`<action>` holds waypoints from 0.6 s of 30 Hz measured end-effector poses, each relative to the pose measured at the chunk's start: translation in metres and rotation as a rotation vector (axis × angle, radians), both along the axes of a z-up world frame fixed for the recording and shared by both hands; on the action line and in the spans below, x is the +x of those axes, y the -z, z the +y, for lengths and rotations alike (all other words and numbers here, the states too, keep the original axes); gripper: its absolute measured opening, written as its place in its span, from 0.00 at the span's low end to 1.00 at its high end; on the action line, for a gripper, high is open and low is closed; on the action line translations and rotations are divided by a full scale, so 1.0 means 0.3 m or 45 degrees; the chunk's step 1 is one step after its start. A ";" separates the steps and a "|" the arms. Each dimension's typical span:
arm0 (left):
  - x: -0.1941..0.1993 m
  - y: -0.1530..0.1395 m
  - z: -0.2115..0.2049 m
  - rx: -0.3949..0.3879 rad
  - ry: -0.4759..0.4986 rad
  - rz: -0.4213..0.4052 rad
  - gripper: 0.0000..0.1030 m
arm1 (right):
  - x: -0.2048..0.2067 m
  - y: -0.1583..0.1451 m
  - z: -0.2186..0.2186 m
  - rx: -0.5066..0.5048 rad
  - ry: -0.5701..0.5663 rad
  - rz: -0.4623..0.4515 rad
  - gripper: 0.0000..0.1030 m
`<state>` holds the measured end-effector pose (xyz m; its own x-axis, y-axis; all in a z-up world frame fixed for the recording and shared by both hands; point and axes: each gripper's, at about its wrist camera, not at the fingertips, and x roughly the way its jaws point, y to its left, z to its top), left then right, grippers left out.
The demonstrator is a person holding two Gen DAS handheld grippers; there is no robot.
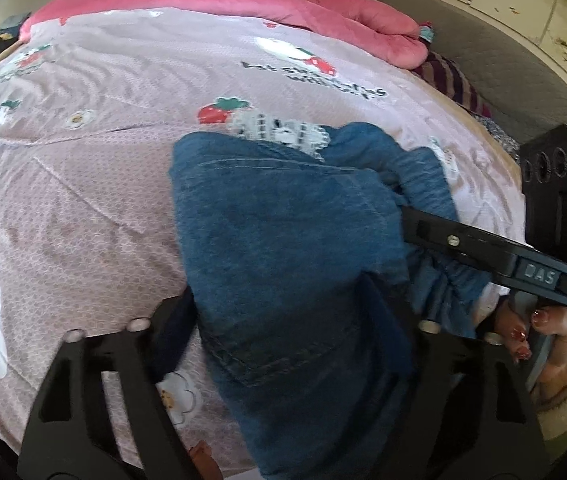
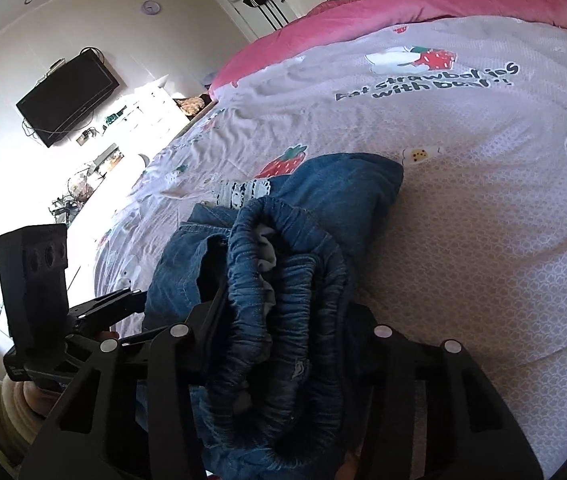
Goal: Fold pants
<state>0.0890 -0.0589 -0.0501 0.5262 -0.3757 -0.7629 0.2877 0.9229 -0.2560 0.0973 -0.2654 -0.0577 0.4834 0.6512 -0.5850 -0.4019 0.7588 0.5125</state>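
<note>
From the left wrist, the pants [image 1: 283, 240], blue denim, lay bunched near the middle of the pink printed bedsheet [image 1: 83, 184], and the left gripper [image 1: 283, 320] had its jaws partly spread with the pocketed denim between them; whether the pads actually pressed the cloth I could not tell. The right gripper [image 1: 415, 220] reached into the gathered waistband from the pants' right side, apparently to pick up that edge for a fold. From the right wrist, the right gripper [image 2: 279, 320] stood about half open around the elastic waistband [image 2: 283, 280]; I could not tell whether it truly pinched. A pink quilt [image 2: 403, 0] lay well beyond the pants, obstructing nothing.
</note>
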 end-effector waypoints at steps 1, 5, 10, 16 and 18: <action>0.000 -0.001 -0.003 0.003 0.007 -0.003 0.58 | -0.002 -0.002 0.002 -0.004 0.000 -0.004 0.43; -0.008 -0.014 -0.005 -0.002 0.026 -0.022 0.38 | -0.010 -0.011 0.006 -0.005 -0.010 -0.017 0.39; -0.032 -0.050 0.013 -0.031 0.033 -0.063 0.22 | -0.026 -0.040 0.021 -0.024 -0.009 -0.043 0.38; -0.055 -0.092 0.027 -0.053 0.029 -0.092 0.19 | -0.052 -0.100 0.034 -0.024 -0.007 -0.103 0.37; -0.061 -0.113 0.035 -0.061 0.021 -0.108 0.19 | -0.056 -0.123 0.037 -0.030 -0.004 -0.121 0.37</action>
<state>0.0706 -0.0485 -0.0163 0.5817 -0.4202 -0.6965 0.3254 0.9050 -0.2741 0.0806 -0.2544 -0.0208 0.5356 0.6392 -0.5519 -0.4500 0.7691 0.4539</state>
